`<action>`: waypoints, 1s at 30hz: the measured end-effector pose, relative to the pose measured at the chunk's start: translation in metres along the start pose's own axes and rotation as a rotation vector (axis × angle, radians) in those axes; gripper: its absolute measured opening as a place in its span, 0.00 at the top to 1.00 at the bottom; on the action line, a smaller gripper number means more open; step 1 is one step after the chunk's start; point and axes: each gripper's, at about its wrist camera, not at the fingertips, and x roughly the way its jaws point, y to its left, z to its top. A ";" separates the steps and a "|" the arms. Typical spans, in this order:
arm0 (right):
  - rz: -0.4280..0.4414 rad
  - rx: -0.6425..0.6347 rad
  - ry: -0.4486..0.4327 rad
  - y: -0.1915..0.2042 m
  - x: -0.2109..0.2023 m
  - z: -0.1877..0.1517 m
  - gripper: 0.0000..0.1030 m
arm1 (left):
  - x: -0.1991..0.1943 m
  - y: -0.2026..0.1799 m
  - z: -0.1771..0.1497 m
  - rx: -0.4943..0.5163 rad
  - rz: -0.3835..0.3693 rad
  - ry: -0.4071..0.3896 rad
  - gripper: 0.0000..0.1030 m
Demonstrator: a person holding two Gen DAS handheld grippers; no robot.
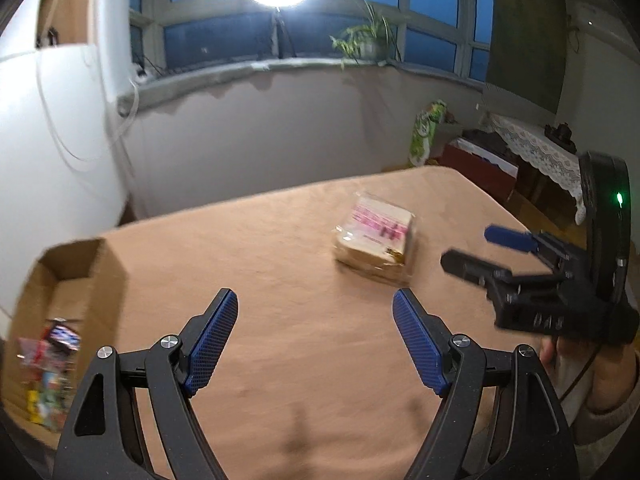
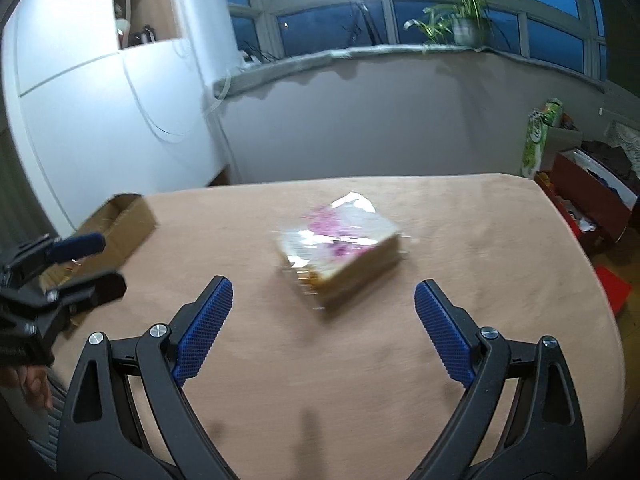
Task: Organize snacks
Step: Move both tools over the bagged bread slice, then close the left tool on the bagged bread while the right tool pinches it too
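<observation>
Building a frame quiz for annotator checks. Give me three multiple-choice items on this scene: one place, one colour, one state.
1. Where does the wrapped bread pack lie?
A. inside the cardboard box
B. on the table
C. on the windowsill

2. What colour are the pads on the fingers?
A. blue
B. red
C. white

3. What state is the right gripper in?
A. shut on the pack
B. shut and empty
C. open, holding nothing

Answers:
1 B: the pack rests on the tan table, apart from the cardboard box.
2 A: both wrist views show blue textured pads.
3 C: its fingers stand wide apart with the pack ahead of them, untouched.
</observation>
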 end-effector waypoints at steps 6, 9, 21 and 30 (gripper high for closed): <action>-0.043 -0.023 0.055 -0.041 0.033 0.017 0.08 | 0.050 -0.027 -0.005 -0.037 -0.061 0.084 0.22; -0.024 -0.029 0.089 -0.055 0.056 0.027 0.08 | 0.070 -0.040 -0.006 -0.049 -0.090 0.122 0.22; 0.141 -0.088 0.217 -0.070 0.137 0.060 0.08 | 0.133 -0.051 0.005 -0.175 -0.130 0.173 0.22; 0.247 -0.094 0.246 -0.061 0.150 0.062 0.36 | 0.137 -0.048 0.009 -0.148 -0.096 0.161 0.33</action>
